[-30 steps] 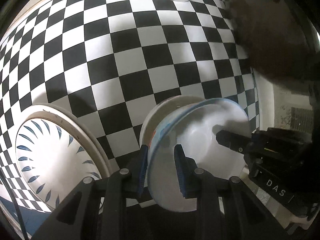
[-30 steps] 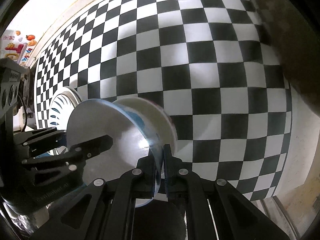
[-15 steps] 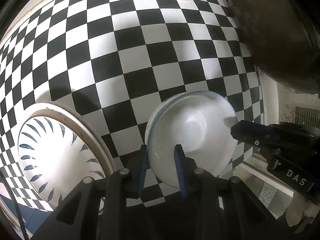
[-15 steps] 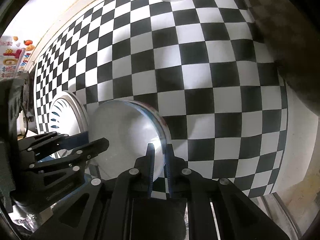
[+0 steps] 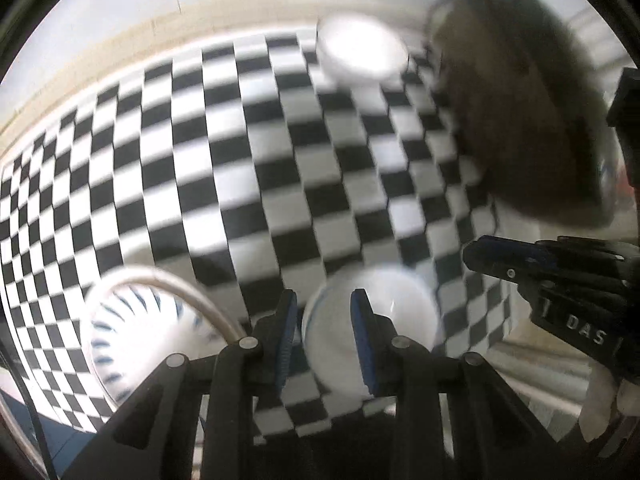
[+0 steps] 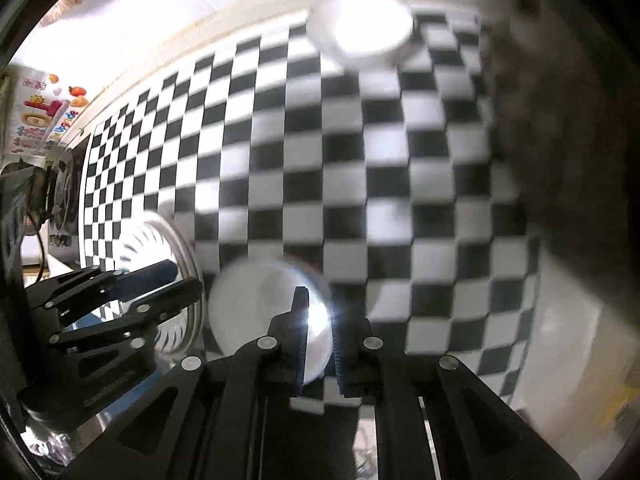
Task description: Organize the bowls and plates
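Both views are blurred by motion. A white bowl (image 5: 384, 320) sits on the checkered cloth (image 5: 280, 152) near its front edge. My left gripper (image 5: 324, 312) is open, its fingers either side of the bowl's left rim and above it. My right gripper (image 6: 318, 316) is open around the bowl's right rim (image 6: 264, 304); whether it touches is unclear. A plate with blue leaf marks (image 5: 148, 328) lies left of the bowl, also in the right wrist view (image 6: 160, 276). A second white bowl (image 5: 362, 52) stands at the far edge, also seen in the right wrist view (image 6: 364, 28).
A dark brown blurred mass (image 5: 532, 112) fills the right side. The right gripper's body (image 5: 560, 280) shows at right in the left wrist view. The cloth's front edge lies just behind the near bowl. A wall with stickers (image 6: 44, 116) is at far left.
The bowl, held tilted on edge by both grippers, came down flat onto the cloth. Both grippers opened and pulled back and up, so the far bowl and wall came into view.
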`<state>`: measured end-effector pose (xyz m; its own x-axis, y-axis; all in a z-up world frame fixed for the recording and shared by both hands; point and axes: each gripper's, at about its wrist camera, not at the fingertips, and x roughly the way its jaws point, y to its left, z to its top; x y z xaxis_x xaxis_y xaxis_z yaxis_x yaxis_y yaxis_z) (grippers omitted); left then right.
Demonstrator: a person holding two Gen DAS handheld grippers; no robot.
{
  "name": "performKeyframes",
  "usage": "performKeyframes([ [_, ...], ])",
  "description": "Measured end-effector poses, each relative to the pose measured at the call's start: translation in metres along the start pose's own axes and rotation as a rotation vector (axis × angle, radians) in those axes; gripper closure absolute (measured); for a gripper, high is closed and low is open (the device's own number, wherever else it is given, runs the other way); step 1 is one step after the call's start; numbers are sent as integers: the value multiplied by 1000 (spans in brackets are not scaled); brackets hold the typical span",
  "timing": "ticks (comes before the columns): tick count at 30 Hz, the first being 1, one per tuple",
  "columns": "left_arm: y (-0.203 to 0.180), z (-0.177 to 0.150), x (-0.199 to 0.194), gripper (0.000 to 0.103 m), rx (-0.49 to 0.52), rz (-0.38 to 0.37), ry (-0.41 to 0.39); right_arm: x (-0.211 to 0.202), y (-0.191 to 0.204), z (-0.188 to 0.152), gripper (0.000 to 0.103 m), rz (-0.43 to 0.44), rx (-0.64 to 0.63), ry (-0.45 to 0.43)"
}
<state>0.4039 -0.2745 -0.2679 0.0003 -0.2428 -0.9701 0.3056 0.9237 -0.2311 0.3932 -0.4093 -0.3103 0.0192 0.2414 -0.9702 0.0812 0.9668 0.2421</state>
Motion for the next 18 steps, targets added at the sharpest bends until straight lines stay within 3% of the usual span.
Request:
performKeyframes([
  [2,3,19,-9,77,-17,-10,-34,-12,0,21,89,-20,-13,-23],
  [6,18,63,-17,72,-103,-64,-87,-30,2,75,65,-91,-42,-59],
  [12,42,127,0,68,-242,-179,-81,-26,1,171,64,-213,-97,-50],
  [18,60,169,42,68,-355,-275,-23,14,-10,249,64,-318,-132,39],
])
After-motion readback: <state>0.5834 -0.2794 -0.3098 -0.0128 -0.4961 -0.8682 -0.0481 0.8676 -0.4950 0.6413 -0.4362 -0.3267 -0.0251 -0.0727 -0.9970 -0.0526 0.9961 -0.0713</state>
